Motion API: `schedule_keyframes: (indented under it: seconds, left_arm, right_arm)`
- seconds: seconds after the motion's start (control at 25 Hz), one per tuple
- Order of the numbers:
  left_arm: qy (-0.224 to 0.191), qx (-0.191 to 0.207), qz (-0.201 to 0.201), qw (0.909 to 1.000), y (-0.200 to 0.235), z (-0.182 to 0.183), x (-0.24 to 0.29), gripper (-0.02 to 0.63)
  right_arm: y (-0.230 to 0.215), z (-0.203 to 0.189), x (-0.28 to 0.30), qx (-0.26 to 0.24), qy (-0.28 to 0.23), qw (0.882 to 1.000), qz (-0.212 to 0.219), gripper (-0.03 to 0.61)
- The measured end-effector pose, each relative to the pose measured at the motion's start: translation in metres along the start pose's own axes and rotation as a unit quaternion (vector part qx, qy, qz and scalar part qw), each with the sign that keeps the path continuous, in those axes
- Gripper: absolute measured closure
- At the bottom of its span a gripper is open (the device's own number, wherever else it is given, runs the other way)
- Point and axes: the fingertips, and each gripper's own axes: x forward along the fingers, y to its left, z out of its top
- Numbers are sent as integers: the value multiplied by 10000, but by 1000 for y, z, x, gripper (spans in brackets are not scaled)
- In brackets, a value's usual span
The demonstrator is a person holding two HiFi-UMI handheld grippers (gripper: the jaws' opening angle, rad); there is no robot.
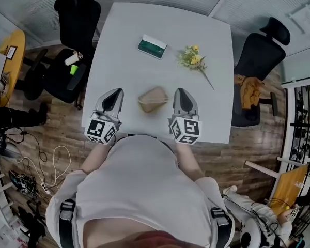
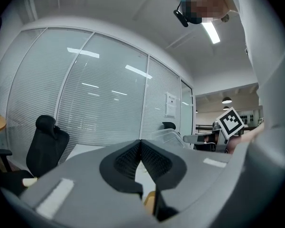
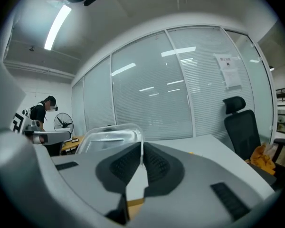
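A brown paper food box (image 1: 153,98) with a clear plastic lid lies near the white table's (image 1: 124,66) front edge. My left gripper (image 1: 117,92) rests just left of it and my right gripper (image 1: 179,91) just right of it; neither touches it. In the left gripper view the jaws (image 2: 140,141) meet at their tips with nothing between them, and the clear lid (image 2: 168,136) shows beyond. The right gripper's jaws (image 3: 142,144) also meet, with the clear lid (image 3: 109,136) behind them. A brown strip of the box (image 3: 135,204) shows under the jaws.
A green and white packet (image 1: 153,46) and a sprig of yellow flowers (image 1: 192,57) lie farther back on the table. Black office chairs stand at the left (image 1: 75,19) and right (image 1: 258,56); the right one carries an orange cloth (image 1: 249,84). Cables litter the wooden floor at left.
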Motion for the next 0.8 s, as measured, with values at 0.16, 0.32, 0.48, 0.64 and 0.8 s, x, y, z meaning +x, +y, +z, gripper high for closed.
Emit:
schedule_keyframes:
  seconds: [0.16,0.32,0.48,0.64,0.8]
  left_arm:
    - [-94,62,-39,9999,-2,7,1,603]
    - [-114,50,-41,9999,-4,7,-1,603]
    - [-159,78,2,9998,-1,9,-1,603]
    - [-190,88,8,9998,-1,11,-2,603]
    - [-157,63,8,9999,-5,9,-5,603]
  right_arm:
    - [3,6,-5,17,-129,9999,-2,557]
    - [5,7,-11,-102,-165,9998,-38,557]
    - [8,10,-9,-249,-203,9995,-22,557]
    - [8,10,-11,-148,-248,9996,-33,557]
    - [10,9,-17,-223,-222,9995,1,557]
